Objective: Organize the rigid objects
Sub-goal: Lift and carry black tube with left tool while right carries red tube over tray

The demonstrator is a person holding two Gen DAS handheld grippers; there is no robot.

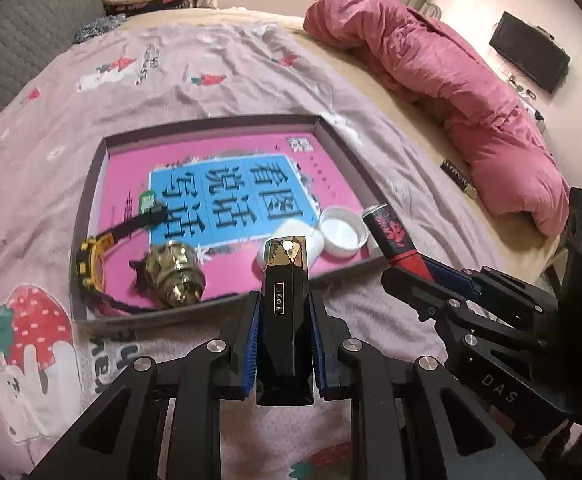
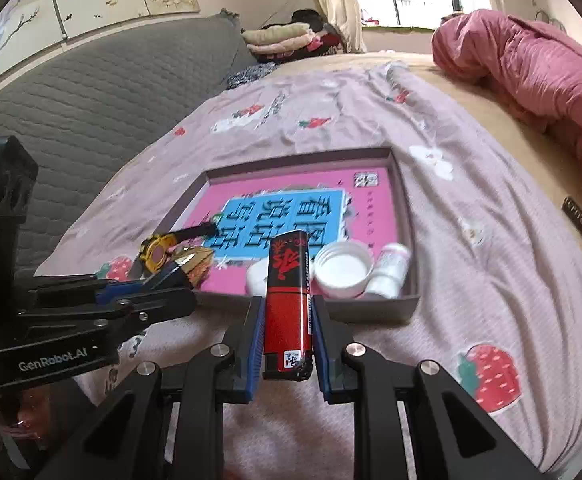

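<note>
A shallow grey box [image 1: 91, 184] with a pink and blue printed floor lies on the bed; it also shows in the right wrist view [image 2: 405, 200]. My left gripper [image 1: 284, 300] is shut on a black lighter with a gold faceted top [image 1: 285, 280], just before the box's near edge. My right gripper [image 2: 288, 308] is shut on a red and black lighter [image 2: 289, 296], also at the near edge; it shows at the right of the left wrist view [image 1: 391, 236]. In the box lie a yellow-cased watch [image 1: 91, 264], a brass bell-shaped object [image 1: 175, 276], a white cap [image 1: 343, 232] and a white bottle [image 2: 389, 268].
The bed is covered by a pink sheet with strawberry prints [image 1: 31, 328]. A rolled pink quilt [image 1: 451, 80] lies at the far right. A small dark object with gold lettering [image 1: 459, 178] lies beside it. A grey padded headboard [image 2: 91, 92] stands at the left.
</note>
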